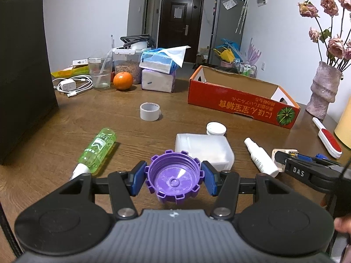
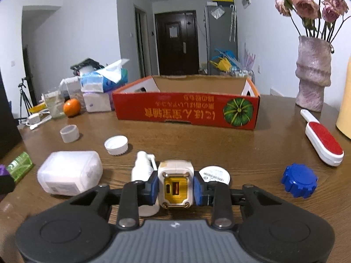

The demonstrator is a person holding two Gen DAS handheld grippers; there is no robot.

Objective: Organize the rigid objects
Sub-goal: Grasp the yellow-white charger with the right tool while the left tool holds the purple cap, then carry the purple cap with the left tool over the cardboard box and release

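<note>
- Box (image 2: 186,111), 1: red cardboard, open top, at back of surface (image 2: 252,144), nothing visible inside. Prob. the drop spot. Risk: its near wall stands between both grippers and the inside, so a low carry could catch the rim and knock a piece loose.
- White jug (image 2: 70,176), 1: lies on its side, mid-surface, just ahead of left gripper (image 1: 173,176). Risk: a forward push w/ the left could bump it and send it into the small cap beside it.
- Bottles, 2: green one (image 1: 98,150) lying at left, white spray one (image 2: 143,171) touching the right gripper's left finger. Risk: lifting the right may drag or roll the spray bottle.
- Lint brush (image 2: 322,142), 1: red pad, right edge, well apart. Low risk.
- Caps, 3: purple cap (image 1: 174,180) pinched in left gripper, pads on its toothed rim, so grip could slip on the notches and it may pop out. Blue cap (image 2: 299,183) sits right. White cap (image 2: 116,145) sits near the jug.
- Tape roll (image 1: 149,111), 1: stands alone, mid-left.
- Charger (image 2: 175,185), 1: right gripper (image 2: 175,187) pressed onto its sides, ports facing camera. Smooth shell, so it might twist in the pads.
- Round disc (image 2: 216,174), 1: just behind right finger, could get nudged.
</note>
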